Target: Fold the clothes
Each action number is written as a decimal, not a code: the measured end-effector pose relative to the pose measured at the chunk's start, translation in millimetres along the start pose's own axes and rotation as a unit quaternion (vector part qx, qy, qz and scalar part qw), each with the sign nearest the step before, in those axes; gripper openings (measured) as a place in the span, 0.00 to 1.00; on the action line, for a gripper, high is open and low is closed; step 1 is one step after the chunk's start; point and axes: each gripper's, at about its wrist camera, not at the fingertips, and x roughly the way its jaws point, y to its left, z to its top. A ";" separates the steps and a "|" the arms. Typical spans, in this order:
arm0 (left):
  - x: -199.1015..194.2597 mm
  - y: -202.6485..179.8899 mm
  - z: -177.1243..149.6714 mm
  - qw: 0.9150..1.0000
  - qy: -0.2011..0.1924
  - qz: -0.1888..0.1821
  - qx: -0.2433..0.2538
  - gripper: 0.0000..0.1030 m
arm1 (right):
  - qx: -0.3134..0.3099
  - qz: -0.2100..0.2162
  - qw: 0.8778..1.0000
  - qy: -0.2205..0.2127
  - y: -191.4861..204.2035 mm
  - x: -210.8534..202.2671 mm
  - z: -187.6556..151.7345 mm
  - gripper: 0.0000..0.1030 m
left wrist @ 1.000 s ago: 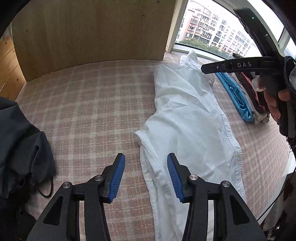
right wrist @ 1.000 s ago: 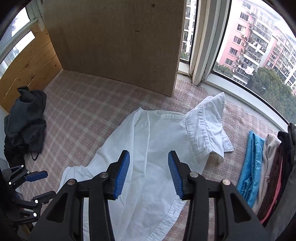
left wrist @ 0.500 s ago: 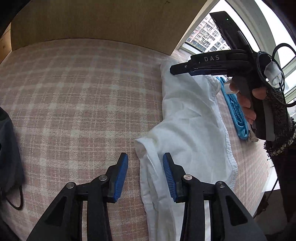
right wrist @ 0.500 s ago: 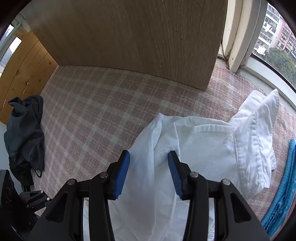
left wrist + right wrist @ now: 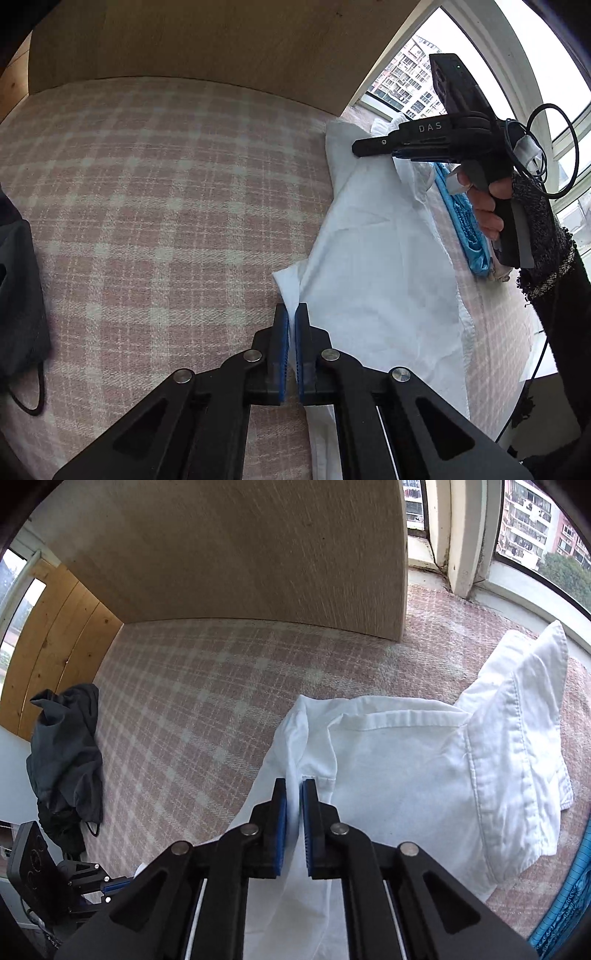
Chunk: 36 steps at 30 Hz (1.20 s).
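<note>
One dark grey garment [image 5: 64, 749] lies crumpled at the far left of the pink plaid bedspread [image 5: 192, 709], near the wooden panels — well apart from everything else. One white shirt [image 5: 424, 775] is spread across the middle and right of the bedspread, its collar [image 5: 524, 716] standing up toward the window. Further right lies a small stack of folded clothes; only the blue item [image 5: 460, 218] on its near side shows clearly, so the number in the stack cannot be told.

Two hand-held grippers are at work. The left gripper [image 5: 291, 314] has its blue pads [image 5: 282, 343] pressed together on a fold of the white shirt at its left edge, low on the garment, with white cloth pinched between them and trailing below. The right gripper [image 5: 294, 788] is likewise clamped on the white shirt, its pads [image 5: 281, 830] nipping a ridge of fabric near the shoulder, just beside a seam. In the left wrist view the right gripper [image 5: 373, 146] appears from the side over the shirt's upper part — a hand [image 5: 484, 206] grips its handle, and a black cable loops behind it.
</note>
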 end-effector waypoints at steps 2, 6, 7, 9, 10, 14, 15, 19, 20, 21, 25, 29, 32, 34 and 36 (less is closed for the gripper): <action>-10.0 -3.8 0.7 1.000 -0.011 0.006 0.012 0.04 | -0.008 -0.014 1.000 -0.024 3.2 -17.9 -0.5 0.13; -37.3 -16.5 -3.2 0.998 -0.033 0.024 0.043 0.08 | -0.029 -0.018 0.997 -0.076 10.8 -62.7 -10.9 0.16; -43.9 -21.9 -4.1 0.997 -0.041 0.030 0.054 0.08 | -0.038 -0.006 0.996 -0.077 16.1 -67.3 -14.6 0.16; -48.2 -34.8 -3.0 0.996 -0.048 0.018 0.073 0.08 | -0.052 0.010 0.996 -0.068 24.0 -66.5 -21.1 0.13; -45.0 -41.1 -0.7 0.996 -0.043 0.005 0.083 0.08 | -0.057 0.015 0.997 -0.055 26.0 -57.6 -24.6 0.13; -14.6 -67.6 1.4 0.992 -0.007 -0.026 0.126 0.08 | -0.081 0.001 0.997 -0.013 29.8 -20.6 -39.0 0.13; -1.6 -73.8 -2.1 0.990 0.007 -0.027 0.135 0.08 | -0.088 -0.024 0.996 -0.008 27.1 -11.0 -41.9 0.13; 27.7 -81.1 -21.1 0.987 0.047 -0.022 0.155 0.08 | -0.084 -0.075 0.994 -0.010 2.9 0.5 -40.8 0.13; 23.7 -81.5 -24.0 0.986 0.051 -0.027 0.156 0.08 | -0.071 -0.059 0.996 -0.016 0.2 -8.0 -43.7 0.13; 14.5 -79.6 -25.3 0.987 0.050 -0.036 0.151 0.08 | -0.061 -0.043 0.997 -0.022 -1.0 -16.6 -47.8 0.13; -33.9 -68.1 -31.4 0.990 0.012 -0.057 0.131 0.08 | -0.090 0.017 0.996 -0.019 23.0 -42.0 -89.5 0.13; -58.9 -66.2 -52.3 0.987 0.027 -0.061 0.147 0.08 | -0.119 0.067 0.990 0.017 50.4 -44.6 -144.5 0.13; -54.2 -86.6 -77.7 0.978 0.062 -0.079 0.182 0.08 | -0.128 0.079 0.988 0.043 64.0 -34.4 -185.1 0.13; -41.7 -98.2 -95.2 0.973 0.087 -0.080 0.199 0.17 | -0.135 0.051 0.988 0.047 66.7 -18.3 -200.5 0.13; -23.5 -101.5 -110.4 0.970 0.115 -0.066 0.204 0.15 | -0.121 0.051 0.991 0.034 62.8 -14.7 -204.9 0.12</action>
